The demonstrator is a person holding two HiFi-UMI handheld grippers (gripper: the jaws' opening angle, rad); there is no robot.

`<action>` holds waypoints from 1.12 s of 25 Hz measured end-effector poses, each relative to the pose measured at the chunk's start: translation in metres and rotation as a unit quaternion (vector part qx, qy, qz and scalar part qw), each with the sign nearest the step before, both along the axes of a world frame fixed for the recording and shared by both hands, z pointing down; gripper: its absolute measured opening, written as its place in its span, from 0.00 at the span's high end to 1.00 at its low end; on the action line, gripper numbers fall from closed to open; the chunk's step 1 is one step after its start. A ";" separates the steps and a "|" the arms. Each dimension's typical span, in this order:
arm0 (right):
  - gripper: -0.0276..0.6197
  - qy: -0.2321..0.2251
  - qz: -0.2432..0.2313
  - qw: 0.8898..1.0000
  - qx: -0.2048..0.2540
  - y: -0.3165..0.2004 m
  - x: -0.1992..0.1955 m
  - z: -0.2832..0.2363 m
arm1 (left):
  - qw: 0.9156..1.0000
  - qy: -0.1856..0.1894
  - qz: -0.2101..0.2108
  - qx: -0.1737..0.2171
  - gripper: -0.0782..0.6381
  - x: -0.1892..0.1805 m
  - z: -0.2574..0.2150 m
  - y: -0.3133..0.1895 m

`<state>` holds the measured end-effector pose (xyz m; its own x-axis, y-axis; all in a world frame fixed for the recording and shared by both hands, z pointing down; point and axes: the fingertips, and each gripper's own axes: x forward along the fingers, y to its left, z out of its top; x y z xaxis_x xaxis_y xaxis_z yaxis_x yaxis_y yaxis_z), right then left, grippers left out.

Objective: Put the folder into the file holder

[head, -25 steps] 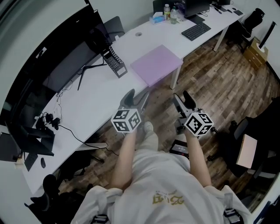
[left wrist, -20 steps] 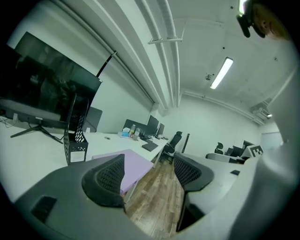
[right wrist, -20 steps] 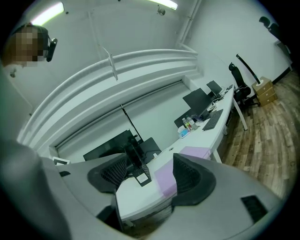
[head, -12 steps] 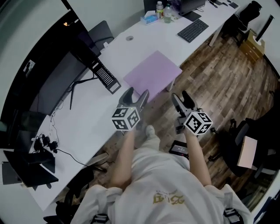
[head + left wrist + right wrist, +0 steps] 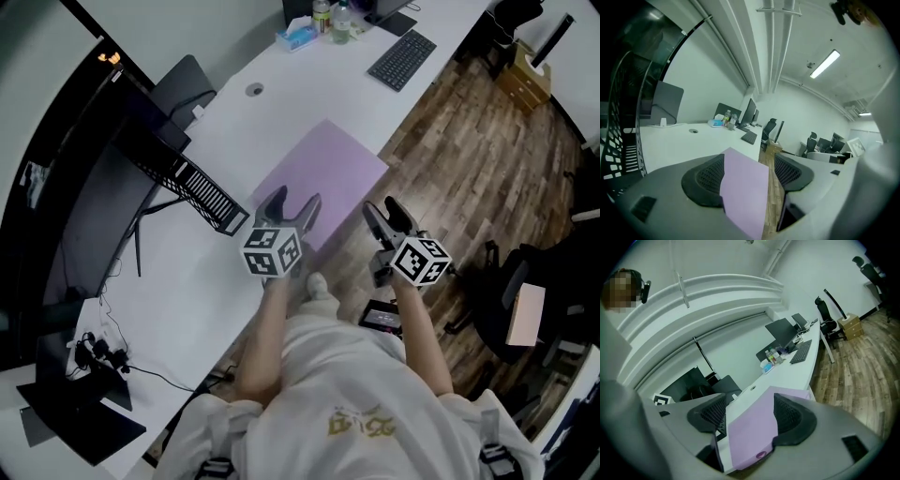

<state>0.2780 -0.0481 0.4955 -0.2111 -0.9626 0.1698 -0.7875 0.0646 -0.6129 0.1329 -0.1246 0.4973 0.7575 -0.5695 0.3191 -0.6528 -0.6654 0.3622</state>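
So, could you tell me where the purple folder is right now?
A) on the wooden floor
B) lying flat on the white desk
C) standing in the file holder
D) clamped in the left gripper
B: the purple folder lies flat on the white desk, beside the black file holder.

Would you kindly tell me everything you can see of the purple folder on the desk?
The folder is a pale lilac, closed rectangle that looks like plastic, with a small round hole in its spine. It lies flat on the white desk by its near edge, askew, apart from the black file holder. Nothing rests on it; neither the left gripper nor the right gripper grips it.
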 end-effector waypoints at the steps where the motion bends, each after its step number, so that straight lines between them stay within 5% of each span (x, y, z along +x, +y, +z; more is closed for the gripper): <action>1: 0.47 0.001 0.000 1.000 -0.006 -0.004 -0.001 0.004 | 1.000 0.000 0.004 -0.004 0.42 0.002 0.003 -0.005; 16: 0.45 -0.015 0.024 0.997 -0.068 -0.038 0.015 0.059 | 0.996 -0.050 0.050 -0.048 0.41 0.013 0.061 -0.036; 28: 0.45 -0.081 0.027 0.991 -0.106 -0.044 0.040 0.107 | 0.985 -0.139 0.065 -0.076 0.40 0.019 0.105 -0.031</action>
<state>0.3181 -0.0924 0.6027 -0.2021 -0.9193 0.3377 -0.6762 -0.1184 -0.7271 0.1520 -0.1554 0.6021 0.6925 -0.4021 0.5990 -0.6532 -0.7020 0.2839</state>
